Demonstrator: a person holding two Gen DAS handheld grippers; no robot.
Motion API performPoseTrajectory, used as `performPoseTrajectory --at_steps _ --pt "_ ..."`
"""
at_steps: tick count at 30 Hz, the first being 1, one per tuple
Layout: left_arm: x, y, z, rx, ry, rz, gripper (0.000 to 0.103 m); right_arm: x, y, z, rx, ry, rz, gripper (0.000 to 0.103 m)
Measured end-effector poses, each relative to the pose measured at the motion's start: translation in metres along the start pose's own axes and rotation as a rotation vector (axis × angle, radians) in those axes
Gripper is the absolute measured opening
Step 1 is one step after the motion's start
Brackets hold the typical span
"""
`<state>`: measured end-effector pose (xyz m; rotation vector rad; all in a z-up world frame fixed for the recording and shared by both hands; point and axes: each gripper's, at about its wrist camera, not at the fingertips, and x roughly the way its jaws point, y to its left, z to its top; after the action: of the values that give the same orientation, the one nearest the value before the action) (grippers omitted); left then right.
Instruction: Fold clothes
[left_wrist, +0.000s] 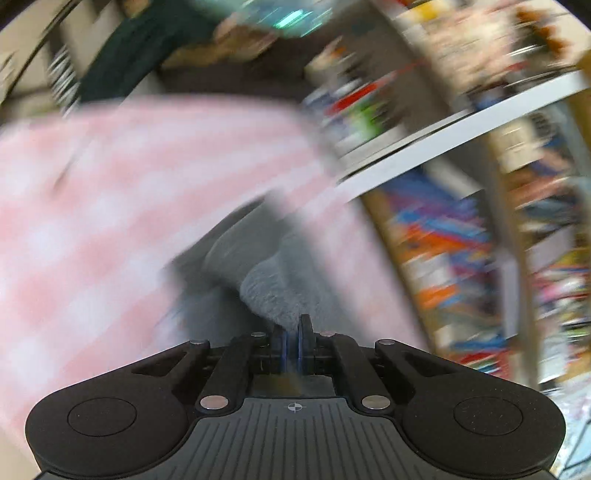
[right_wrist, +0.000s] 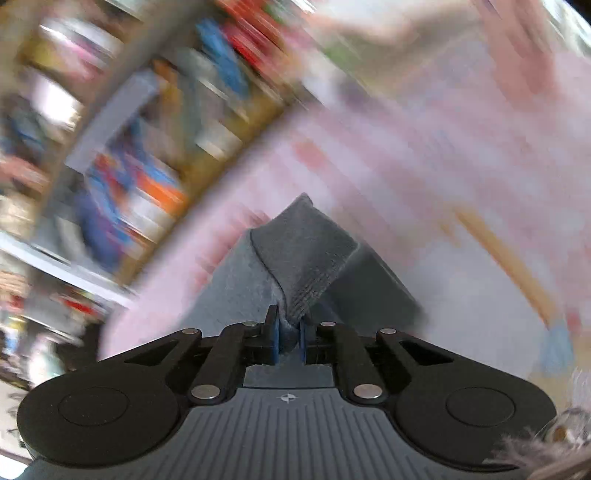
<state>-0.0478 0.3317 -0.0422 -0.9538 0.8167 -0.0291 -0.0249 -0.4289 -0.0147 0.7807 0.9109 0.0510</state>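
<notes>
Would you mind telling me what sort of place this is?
Probably a lived-in room at home: crowded shelves of colourful books or boxes, a pink checked cloth and a grey garment. Blur hides details.

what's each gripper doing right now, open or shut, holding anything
Left gripper: shut on the grey garment.
Right gripper: shut on the grey garment.
</notes>
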Motion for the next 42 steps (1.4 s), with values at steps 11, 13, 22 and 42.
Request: performPoseTrajectory --at_steps 11,13,22,42 --pt "-0.031 -0.03 0.005 0.11 -0.124 -0.207 0.004 -0.028 0.027 0.007 -0.071 -0.13 0.11 0.009" --pt "-0.029 -0.02 0.002 0.118 -0.093 -0.166 0.004 -0.024 0.021 0.001 -0.071 -0.117 0.053 0.009" --pt "-0.004 0.011 -0.017 0.054 0.026 0.026 0.011 0.004 -0.017 -0.026 0.013 0.035 -0.126 0.026" --pt "0.045 -0.026 0.005 0.025 0.004 0.03 0.013 0.028 -0.015 -0.031 0.043 0.051 -0.161 0.011"
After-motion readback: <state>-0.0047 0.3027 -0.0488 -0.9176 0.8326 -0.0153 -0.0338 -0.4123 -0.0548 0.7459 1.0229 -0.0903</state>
